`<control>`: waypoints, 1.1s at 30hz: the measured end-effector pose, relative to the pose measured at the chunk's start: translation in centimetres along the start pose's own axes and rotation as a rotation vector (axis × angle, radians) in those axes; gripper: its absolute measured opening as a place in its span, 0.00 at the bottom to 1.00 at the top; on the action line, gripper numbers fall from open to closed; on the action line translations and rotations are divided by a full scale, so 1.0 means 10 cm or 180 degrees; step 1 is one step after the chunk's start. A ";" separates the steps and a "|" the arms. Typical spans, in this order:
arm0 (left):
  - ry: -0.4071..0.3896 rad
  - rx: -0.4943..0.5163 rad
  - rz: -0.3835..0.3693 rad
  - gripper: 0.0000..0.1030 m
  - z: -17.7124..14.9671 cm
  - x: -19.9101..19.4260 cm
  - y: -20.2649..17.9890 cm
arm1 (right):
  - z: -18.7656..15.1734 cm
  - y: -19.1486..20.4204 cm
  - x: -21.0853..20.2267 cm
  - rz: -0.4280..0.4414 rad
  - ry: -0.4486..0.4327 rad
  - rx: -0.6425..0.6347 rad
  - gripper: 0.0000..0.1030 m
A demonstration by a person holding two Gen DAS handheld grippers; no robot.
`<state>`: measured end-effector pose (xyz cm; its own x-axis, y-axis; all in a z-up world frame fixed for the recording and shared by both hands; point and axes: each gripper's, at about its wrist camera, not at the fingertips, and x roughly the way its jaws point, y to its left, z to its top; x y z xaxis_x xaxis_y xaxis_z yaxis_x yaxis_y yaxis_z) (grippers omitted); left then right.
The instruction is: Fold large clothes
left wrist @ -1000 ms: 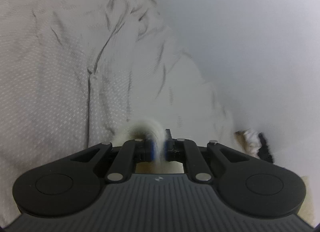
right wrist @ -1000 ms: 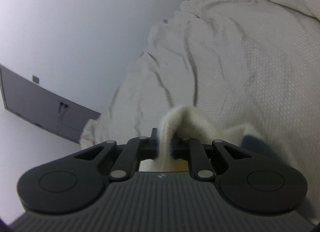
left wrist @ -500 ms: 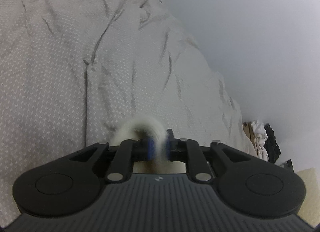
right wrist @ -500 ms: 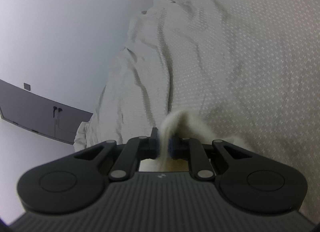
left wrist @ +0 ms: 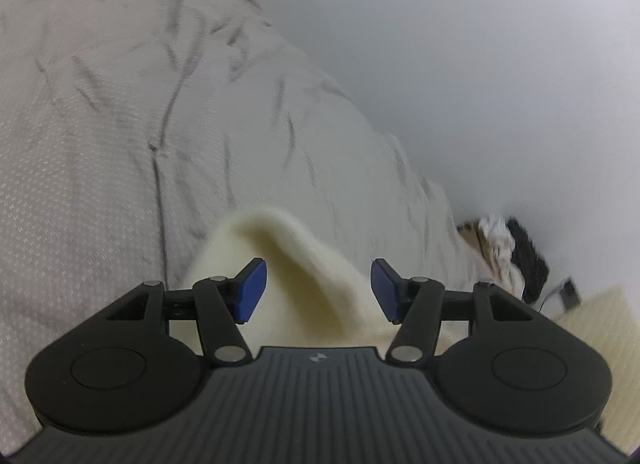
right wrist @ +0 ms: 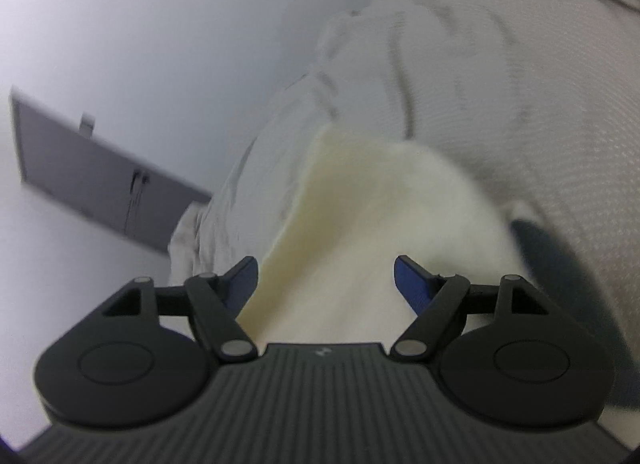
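Fingers of both grippers (left wrist: pixel 318 288) (right wrist: pixel 325 284) opening; cream garment (left wrist: pixel 304 264) between, unpressed.

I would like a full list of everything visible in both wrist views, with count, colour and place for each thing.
garment: one, cream, lying on the bed between the pads of both grippers, not pinched
bedcover: one, pale grey-white, wrinkled, spread under the garment
wall: one, pale grey, behind the bed
panel: one, dark grey, on the wall, right wrist view
pile of things: one, white and black, blurred, beside the bed
left gripper: one, black with blue pads, jaws opening
right gripper: one, black with blue pads, jaws opening
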<state>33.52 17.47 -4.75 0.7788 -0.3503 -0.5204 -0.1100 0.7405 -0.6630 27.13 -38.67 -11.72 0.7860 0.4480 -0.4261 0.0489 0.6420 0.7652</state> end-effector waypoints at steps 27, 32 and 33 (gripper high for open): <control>0.0157 0.1464 0.0786 0.60 -0.44 0.79 -0.58 | -0.14 0.25 0.76 -0.1024 0.0179 -0.1675 0.57; 0.0002 0.1351 0.0816 0.60 -0.33 0.87 -0.46 | -0.04 0.24 0.96 -0.1060 0.0127 -0.1700 0.56; 0.0002 0.1344 0.0819 0.60 -0.32 0.89 -0.45 | -0.02 0.24 1.00 -0.1068 0.0120 -0.1692 0.56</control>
<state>38.98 9.20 -8.11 0.7588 -0.1259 -0.6390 -0.0386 0.9707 -0.2371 34.97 -32.59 -14.26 0.7583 0.1837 -0.6254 -0.0315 0.9687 0.2464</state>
